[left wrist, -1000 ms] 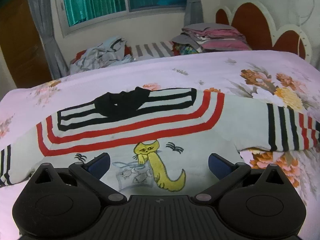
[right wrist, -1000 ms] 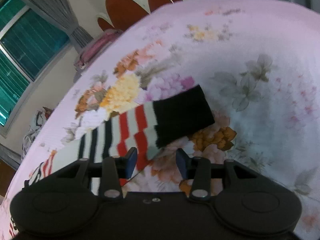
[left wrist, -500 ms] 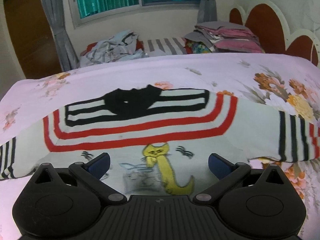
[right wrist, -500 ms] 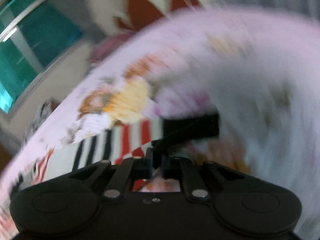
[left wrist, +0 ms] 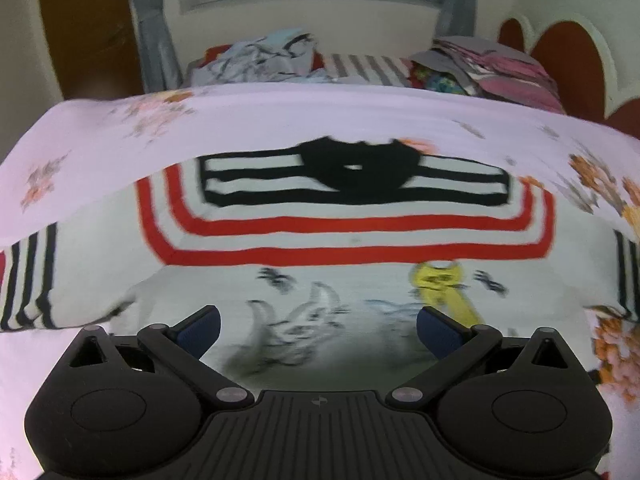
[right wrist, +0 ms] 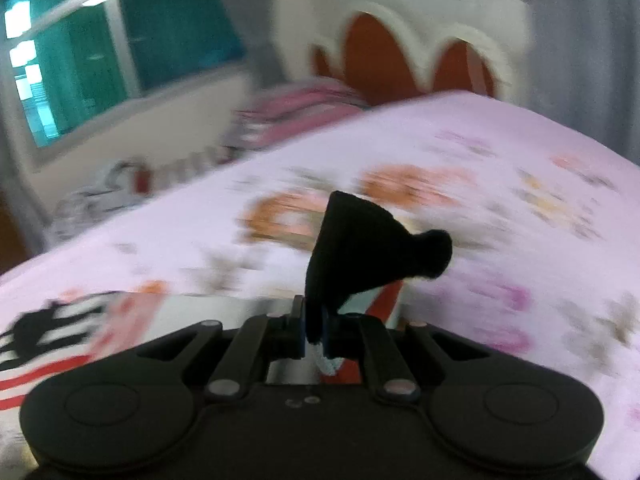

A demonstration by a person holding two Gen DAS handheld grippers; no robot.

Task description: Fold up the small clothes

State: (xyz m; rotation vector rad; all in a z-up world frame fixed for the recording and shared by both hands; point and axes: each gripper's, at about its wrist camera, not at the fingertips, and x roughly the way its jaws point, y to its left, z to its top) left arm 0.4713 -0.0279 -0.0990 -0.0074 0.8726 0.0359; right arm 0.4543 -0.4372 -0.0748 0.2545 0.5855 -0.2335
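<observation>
1 cuff (right wrist: 352, 256) between right tongs (right wrist: 314, 330).

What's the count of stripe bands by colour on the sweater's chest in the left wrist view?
Sweater, chest bands nested around the collar:
Black bands: 2
Red bands: 2
Total: 4
Sleeve stripes left out; they run past the frame edges.
</observation>
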